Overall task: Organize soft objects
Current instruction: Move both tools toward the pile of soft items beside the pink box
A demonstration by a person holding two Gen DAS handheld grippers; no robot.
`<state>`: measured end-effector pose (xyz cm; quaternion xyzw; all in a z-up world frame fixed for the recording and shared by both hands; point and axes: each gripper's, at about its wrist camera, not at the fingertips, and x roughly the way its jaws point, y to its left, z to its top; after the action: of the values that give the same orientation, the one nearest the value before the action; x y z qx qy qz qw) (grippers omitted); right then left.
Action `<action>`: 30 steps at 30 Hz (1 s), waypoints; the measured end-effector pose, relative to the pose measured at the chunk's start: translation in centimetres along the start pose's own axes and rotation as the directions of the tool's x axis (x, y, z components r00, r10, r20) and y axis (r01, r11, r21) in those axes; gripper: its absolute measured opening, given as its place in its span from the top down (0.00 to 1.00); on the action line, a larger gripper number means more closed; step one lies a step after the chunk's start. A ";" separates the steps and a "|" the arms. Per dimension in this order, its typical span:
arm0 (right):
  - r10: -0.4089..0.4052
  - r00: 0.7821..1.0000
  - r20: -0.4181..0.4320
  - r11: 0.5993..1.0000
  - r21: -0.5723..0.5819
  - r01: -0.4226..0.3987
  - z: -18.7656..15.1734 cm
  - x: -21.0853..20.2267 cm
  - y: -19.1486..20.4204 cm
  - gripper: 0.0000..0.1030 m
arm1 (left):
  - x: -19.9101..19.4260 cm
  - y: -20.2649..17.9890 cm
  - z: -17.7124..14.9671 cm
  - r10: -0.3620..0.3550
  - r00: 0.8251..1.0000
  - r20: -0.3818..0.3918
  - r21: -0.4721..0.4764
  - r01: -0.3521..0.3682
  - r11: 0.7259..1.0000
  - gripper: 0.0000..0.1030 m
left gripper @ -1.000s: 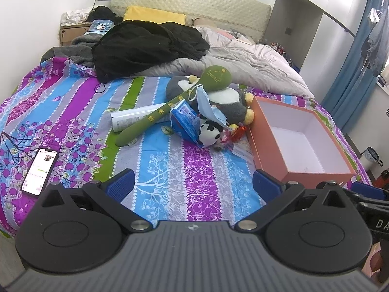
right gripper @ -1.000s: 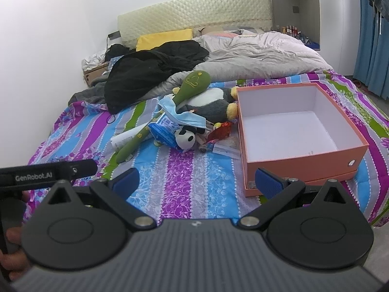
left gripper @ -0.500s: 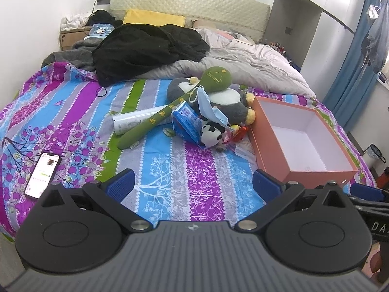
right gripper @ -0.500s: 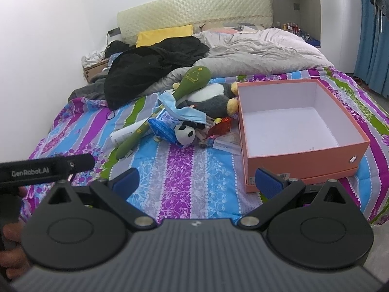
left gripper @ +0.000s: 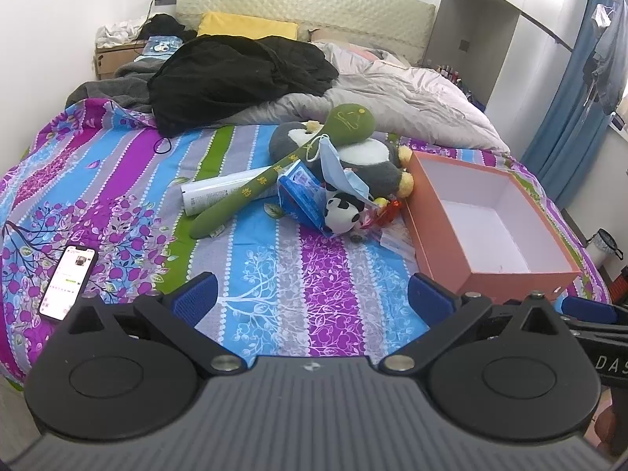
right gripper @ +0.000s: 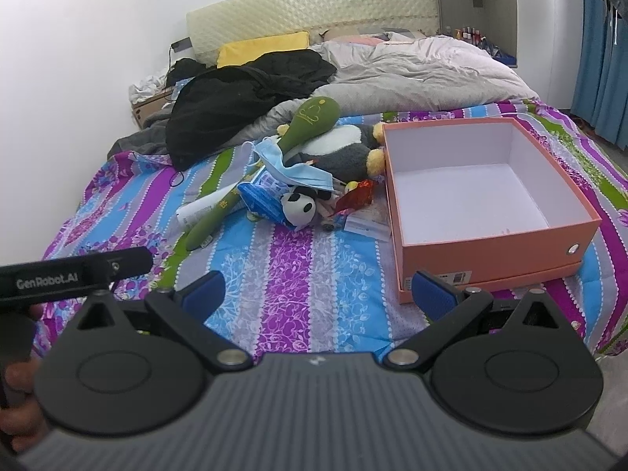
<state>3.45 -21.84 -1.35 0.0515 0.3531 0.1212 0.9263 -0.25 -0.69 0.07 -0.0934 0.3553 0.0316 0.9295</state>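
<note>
From the left wrist camera, the left gripper (left gripper: 312, 300) hangs over the near edge of the bed (left gripper: 117, 180) with its blue fingers (left gripper: 195, 299) spread wide and nothing between them. Well beyond it, toward the middle of the striped bedspread, sits the heap of soft things: a small panda plush (left gripper: 343, 212) at the near side, a blue face mask (left gripper: 337, 168) draped above it, a long green plush stick (left gripper: 274, 168) slanting from far right down to near left, and a grey penguin plush (left gripper: 365, 161) behind. An open orange box (left gripper: 443, 251) lies just right of the heap, ahead of the right-hand finger. A phone (left gripper: 68, 276) lies on the bedspread at the near left, and a black garment (left gripper: 235, 74) is piled at the far side. From the right wrist camera, the right gripper (right gripper: 318, 292) is likewise spread and empty, held over the near edge of the bed. The orange box (right gripper: 490, 251) lies close ahead of its right finger (right gripper: 433, 294), and the panda plush (right gripper: 299, 207) with the rest of the heap is farther off, ahead and slightly left, touching nothing of the gripper. The left gripper's body (right gripper: 74, 272) shows at the left edge.
</note>
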 end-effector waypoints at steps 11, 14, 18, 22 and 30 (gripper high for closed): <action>-0.003 1.000 -0.007 1.000 0.019 0.003 -0.4 -0.1 -0.5 0.03 | 0.3 0.0 -0.2 0.001 1.000 -0.010 0.004 -0.001 1.000 0.00; -0.002 1.000 -0.007 1.000 0.030 0.002 -0.5 -0.1 -0.7 0.04 | 0.6 0.0 -0.3 -0.004 1.000 -0.015 0.007 0.004 1.000 0.00; 0.004 1.000 -0.005 0.999 0.038 -0.004 -0.4 0.0 -0.8 0.04 | 0.7 -0.1 -0.3 -0.005 1.000 -0.016 0.013 0.006 1.000 0.00; 0.008 1.000 -0.002 0.999 0.031 -0.008 -0.4 0.2 -0.6 0.04 | 0.8 0.0 -0.3 -0.009 1.000 -0.020 0.009 0.009 1.000 0.00; 0.013 1.000 0.007 1.000 0.027 -0.014 -0.1 0.7 -0.5 0.07 | 1.1 0.1 -0.3 -0.016 1.000 -0.026 0.014 0.017 1.000 0.00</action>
<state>3.96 -22.19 -1.98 0.0667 0.3509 0.1225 0.9259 0.34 -0.68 -0.90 -0.0903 0.3668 0.0201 0.9257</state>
